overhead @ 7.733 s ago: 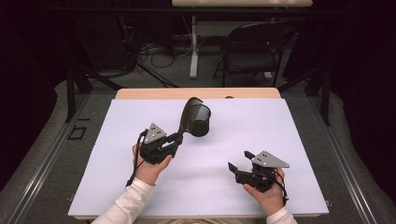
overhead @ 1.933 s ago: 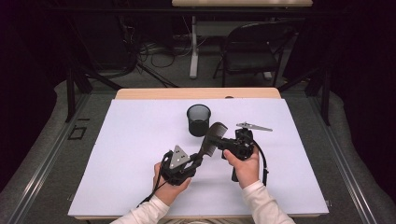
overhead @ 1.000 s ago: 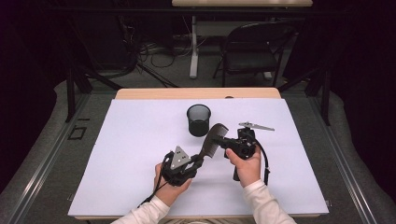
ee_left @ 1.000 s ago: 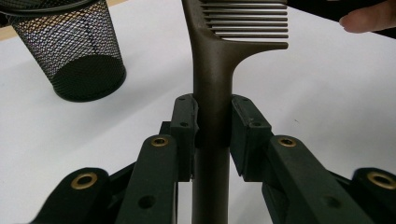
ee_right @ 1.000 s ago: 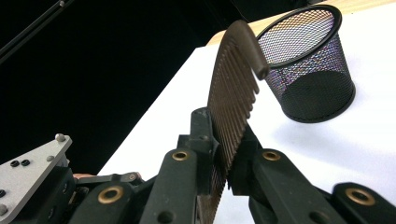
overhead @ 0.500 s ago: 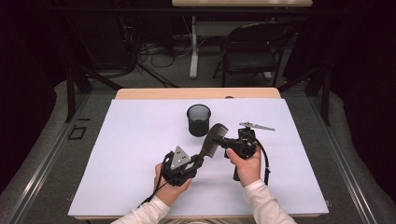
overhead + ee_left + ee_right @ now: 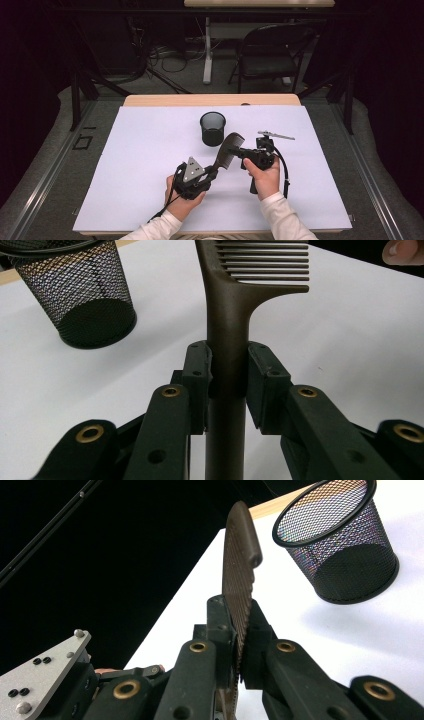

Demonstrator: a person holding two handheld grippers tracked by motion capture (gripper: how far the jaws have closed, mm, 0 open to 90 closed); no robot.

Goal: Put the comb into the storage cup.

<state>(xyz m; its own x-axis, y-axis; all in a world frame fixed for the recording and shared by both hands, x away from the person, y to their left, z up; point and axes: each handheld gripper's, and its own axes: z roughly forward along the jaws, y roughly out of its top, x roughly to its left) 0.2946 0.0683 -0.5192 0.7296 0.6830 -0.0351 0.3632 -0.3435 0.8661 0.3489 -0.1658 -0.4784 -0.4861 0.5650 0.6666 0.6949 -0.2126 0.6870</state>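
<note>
So the dark brown plastic comb (image 7: 227,149) hangs just in front of the black mesh cup (image 7: 212,128), long axis slanting toward it, left gripper (image 7: 212,171) clamping the handle, right gripper (image 7: 242,152) apparently pinching the teeth.

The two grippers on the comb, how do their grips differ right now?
The left gripper clamps the comb by its smooth handle, while the right gripper pinches the toothed end. In the high view the left gripper sits nearer the person and the right gripper sits closer to the mesh cup. Both are shut on the comb, holding it above the white table cover.
</note>
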